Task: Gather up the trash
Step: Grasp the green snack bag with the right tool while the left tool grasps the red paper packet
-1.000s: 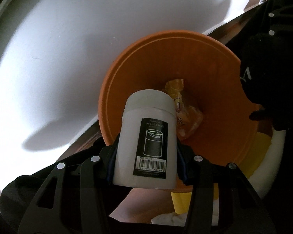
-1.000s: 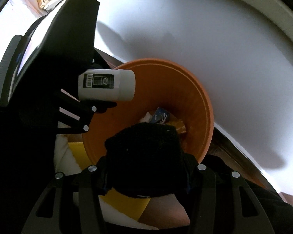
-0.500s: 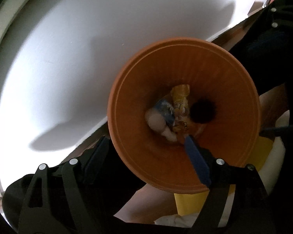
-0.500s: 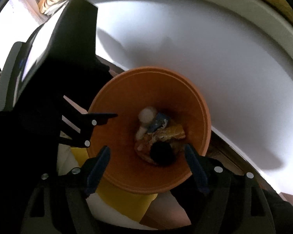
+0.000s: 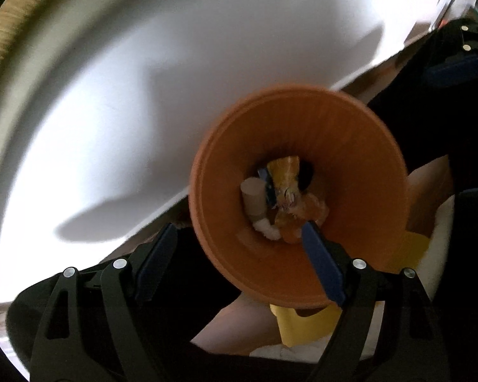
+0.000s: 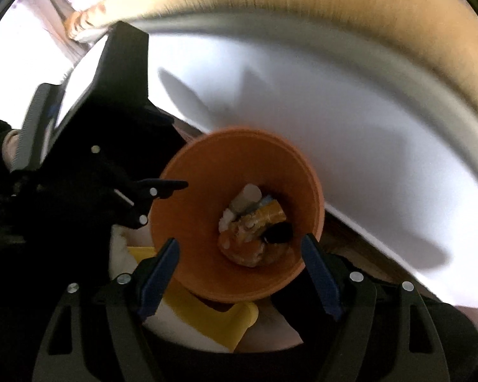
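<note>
R wrist | orange bin (image 6: 188,254) contents blurry | black item (image 6: 278,235) unclear

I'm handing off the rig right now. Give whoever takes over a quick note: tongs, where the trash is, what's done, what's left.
Left tongs: open, empty, above the orange bin.
Right tongs: open, empty, also above the bin.
Trash: white container, yellow wrapper and a black item lie at the bottom of the bin, with other scraps.
Done: nothing is held; those pieces are in.
Left: these views show only the bin and a white surface beside it, so look around for more trash before the next pick.
</note>
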`<state>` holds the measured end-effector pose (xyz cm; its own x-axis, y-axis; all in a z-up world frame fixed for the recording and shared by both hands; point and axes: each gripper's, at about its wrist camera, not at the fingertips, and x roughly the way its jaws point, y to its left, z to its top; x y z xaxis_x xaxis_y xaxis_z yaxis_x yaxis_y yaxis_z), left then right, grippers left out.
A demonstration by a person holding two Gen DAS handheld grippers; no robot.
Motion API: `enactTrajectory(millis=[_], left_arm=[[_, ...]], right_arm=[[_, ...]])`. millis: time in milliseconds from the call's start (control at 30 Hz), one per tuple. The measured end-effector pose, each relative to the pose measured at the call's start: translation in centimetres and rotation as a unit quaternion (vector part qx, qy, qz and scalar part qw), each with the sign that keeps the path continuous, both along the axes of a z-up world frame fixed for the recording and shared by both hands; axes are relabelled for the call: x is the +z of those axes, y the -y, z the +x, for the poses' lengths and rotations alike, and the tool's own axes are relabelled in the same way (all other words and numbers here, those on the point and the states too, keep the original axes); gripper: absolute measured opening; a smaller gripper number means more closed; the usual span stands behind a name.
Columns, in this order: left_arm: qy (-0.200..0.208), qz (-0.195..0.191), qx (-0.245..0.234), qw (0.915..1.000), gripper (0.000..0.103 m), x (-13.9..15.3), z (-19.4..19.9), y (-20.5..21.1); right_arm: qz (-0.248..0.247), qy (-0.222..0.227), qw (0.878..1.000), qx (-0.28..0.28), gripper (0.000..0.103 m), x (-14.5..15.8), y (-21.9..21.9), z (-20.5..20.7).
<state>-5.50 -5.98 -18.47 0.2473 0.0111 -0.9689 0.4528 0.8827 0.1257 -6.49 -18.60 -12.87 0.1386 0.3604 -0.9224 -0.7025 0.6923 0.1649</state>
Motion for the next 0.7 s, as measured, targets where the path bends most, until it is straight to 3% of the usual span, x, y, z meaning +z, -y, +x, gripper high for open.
enactTrajectory(millis=[200, 333, 400, 533, 700], left_arm=[[0.077, -0.041, 0.007, 0.9962, 0.079, 8.3, -0.2, -2.3], [0.148, -0.104, 0.021, 0.9833, 0.080, 15.3, 0.4, -4.8], [0.193, -0.117, 0.041, 0.9732, 0.090, 17.9, 1.8, -6.5], [0.232, -0.133, 0.101, 0.9583, 0.091, 20.2, 5.9, -8.3], [0.242, -0.187, 0.166, 0.9375, 0.091, 21.3, 11.7, -9.5]], right_arm=[[0.036, 0.038, 0.999, -0.009, 0.079, 6.4, 1.1, 0.8], [0.090, 0.067, 0.993, -0.024, 0.085, 11.4, 2.3, 3.0], [0.108, 0.082, 0.990, -0.037, 0.085, 13.1, 2.7, 4.8], [0.129, 0.133, 0.978, -0.096, 0.085, 16.9, 3.5, 11.2], [0.132, 0.166, 0.968, -0.136, 0.085, 18.8, 2.0, 20.1]])
